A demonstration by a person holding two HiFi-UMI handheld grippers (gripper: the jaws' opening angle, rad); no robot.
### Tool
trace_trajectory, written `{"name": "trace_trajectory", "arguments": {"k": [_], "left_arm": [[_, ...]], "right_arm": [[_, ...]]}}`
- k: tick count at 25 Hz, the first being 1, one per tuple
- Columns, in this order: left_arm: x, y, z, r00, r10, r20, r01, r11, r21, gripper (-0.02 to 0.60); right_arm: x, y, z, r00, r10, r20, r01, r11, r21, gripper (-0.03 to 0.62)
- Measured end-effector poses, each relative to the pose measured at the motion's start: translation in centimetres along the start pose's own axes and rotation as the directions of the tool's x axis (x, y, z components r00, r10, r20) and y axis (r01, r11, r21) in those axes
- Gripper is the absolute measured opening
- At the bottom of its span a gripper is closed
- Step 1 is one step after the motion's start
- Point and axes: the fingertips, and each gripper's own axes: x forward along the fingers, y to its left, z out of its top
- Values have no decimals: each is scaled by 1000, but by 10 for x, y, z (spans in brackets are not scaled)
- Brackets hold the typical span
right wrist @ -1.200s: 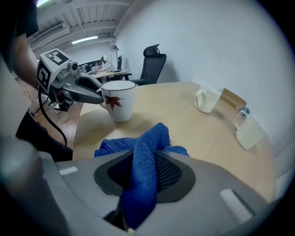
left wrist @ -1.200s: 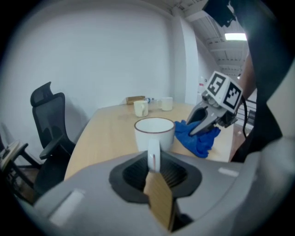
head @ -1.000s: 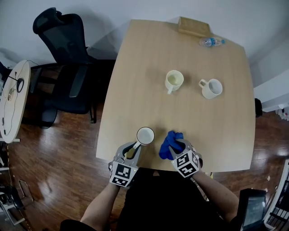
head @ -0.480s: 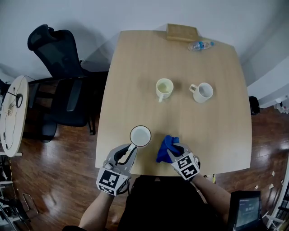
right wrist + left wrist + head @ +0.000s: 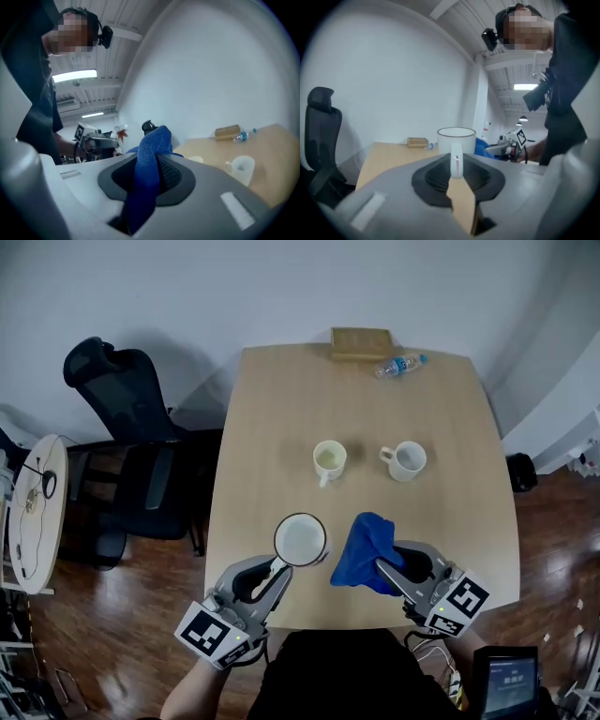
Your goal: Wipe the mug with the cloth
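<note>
Mug (image 5: 300, 540) first: we see the white one upright, mouth up, held clear of the table (image 5: 281, 418) over its near edge. Its handle is pinched between the jaws of the left gripper (image 5: 275, 567), which are clamped tight on it. Just beside it on the right hangs the blue cloth (image 5: 364, 547), bunched and gripped by the right gripper (image 5: 382, 567), whose jaws have just been closing on the fabric between them. Mug and cloth are near but, as far as we can tell, not touching. We judge both things to be in hand and the wiping not yet begun. Next we need to bring the cloth against the mug's wall or rim and rub, keeping the handle grip firm so the mug does not swing. Farther out, a cream mug (image 5: 328, 460) and a second white mug (image 5: 405, 460) stand mid-table, well apart from our work.
</note>
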Motion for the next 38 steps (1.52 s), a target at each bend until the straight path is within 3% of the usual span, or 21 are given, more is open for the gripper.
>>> {"name": "trace_trajectory", "arguments": {"k": [4,6,11,14,16,18,21,22,24,26,29,32,35,37,38], "left_arm": [[4,-7,31,999,-32,42,30,999,31,61],[5,-13,42,997,-53,51,50,997,58,61],[4,-33,70,991,-98,93,90,992,94,61],[0,-44,82,985,-137,107,124,984,124,61],[-4,-53,86,979,-180,100,165,977,137,61],[-9,-62,90,971,-222,93,208,968,138,61],[-17,-74,94,953,-291,85,279,952,124,61],[-20,-79,95,944,-319,81,308,944,118,61],[-26,-87,96,922,-380,70,372,923,102,61],[-31,-96,96,892,-449,59,444,893,73,61],[-38,-113,92,827,-561,31,560,827,38,61],[-42,-133,89,754,-657,5,657,754,8,61],[-44,-149,87,689,-725,3,725,689,-20,61],[-43,-155,86,671,-742,3,741,670,-30,61],[-42,-156,85,673,-740,4,740,672,-35,61]], "right_arm": [[-10,54,77,974,166,151,-151,983,-107,84],[-16,70,93,951,198,237,-174,978,-118,84],[-19,54,105,950,127,285,-67,975,-212,84],[-5,39,136,948,87,306,-12,971,-238,86],[3,30,150,942,100,321,-43,983,-181,86],[6,23,150,933,146,330,-123,988,-89,86],[10,21,145,900,269,342,-303,952,49,86],[11,22,143,878,326,351,-380,920,97,86],[13,27,138,809,446,383,-541,820,188,86],[14,33,134,722,550,420,-676,692,253,87],[18,50,125,581,669,463,-814,490,312,86],[22,75,119,443,739,507,-890,295,348,86],[27,101,113,333,774,539,-916,132,378,86],[32,117,108,292,785,547,-915,64,397,86],[34,120,105,287,785,549,-914,53,403,86]]}}
